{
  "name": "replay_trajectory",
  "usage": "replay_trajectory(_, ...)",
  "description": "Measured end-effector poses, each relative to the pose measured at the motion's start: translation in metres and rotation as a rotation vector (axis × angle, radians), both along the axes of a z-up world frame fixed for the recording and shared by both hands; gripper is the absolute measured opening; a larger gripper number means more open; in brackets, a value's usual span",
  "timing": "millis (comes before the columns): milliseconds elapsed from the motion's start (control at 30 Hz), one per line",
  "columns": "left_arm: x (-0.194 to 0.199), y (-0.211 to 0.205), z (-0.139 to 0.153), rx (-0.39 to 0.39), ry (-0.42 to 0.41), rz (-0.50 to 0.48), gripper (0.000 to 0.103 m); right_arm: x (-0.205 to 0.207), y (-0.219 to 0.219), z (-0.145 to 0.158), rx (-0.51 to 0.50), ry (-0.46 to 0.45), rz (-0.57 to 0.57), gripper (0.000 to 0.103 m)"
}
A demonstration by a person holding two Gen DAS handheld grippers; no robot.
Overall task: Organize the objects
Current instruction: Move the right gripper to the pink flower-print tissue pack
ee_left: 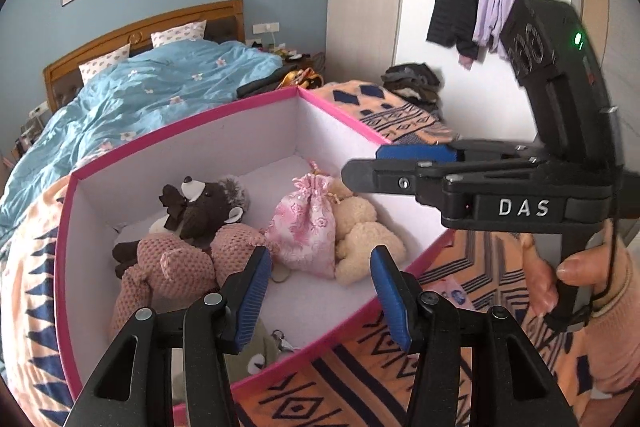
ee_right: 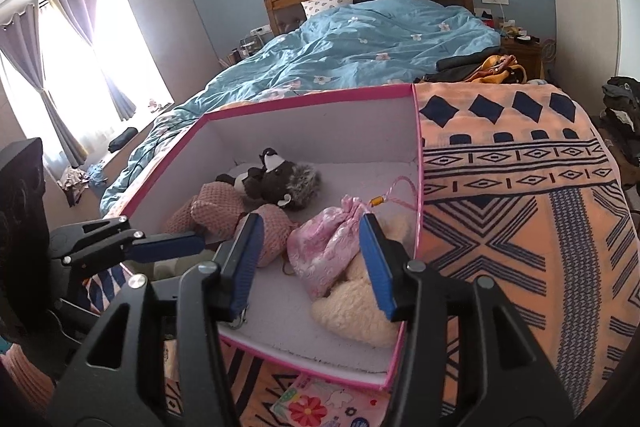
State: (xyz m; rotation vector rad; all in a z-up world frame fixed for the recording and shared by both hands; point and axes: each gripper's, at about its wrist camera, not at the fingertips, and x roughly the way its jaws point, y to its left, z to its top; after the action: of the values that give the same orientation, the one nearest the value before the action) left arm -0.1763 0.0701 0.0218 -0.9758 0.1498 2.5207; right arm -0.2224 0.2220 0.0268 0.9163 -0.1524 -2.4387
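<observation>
On right tool [ee_left: 360,167], "DAS" label [ee_left: 523,207]

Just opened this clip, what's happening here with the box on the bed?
A person holds tongs in each hand over a pink-edged box on a patterned blanket. Inside lie a brown plush, a pink knitted plush, a pink drawstring pouch and a cream plush. The left tongs and right tongs are open, holding nothing.

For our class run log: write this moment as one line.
left gripper: open, empty | right gripper: open, empty | pink box: holds toys
</observation>
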Motion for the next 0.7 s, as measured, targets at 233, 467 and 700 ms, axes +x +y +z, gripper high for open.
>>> replay_trajectory(233, 0.034, -0.010, 0.011, 0.095, 0.064, -0.037, 0.064, 0.027, 0.015, 0.000, -0.036, 0.027, 0.022, 0.060)
replay_trajectory(467, 0.065, -0.008, 0.006, 0.135, 0.081, -0.072, 0.065, 0.065, 0.041, -0.002, -0.076, 0.056, 0.014, 0.061)
replay_trajectory(700, 0.075, 0.015, -0.030, 0.140, -0.026, -0.117, 0.065, 0.081, 0.058, -0.032, -0.073, -0.027, 0.004, 0.062)
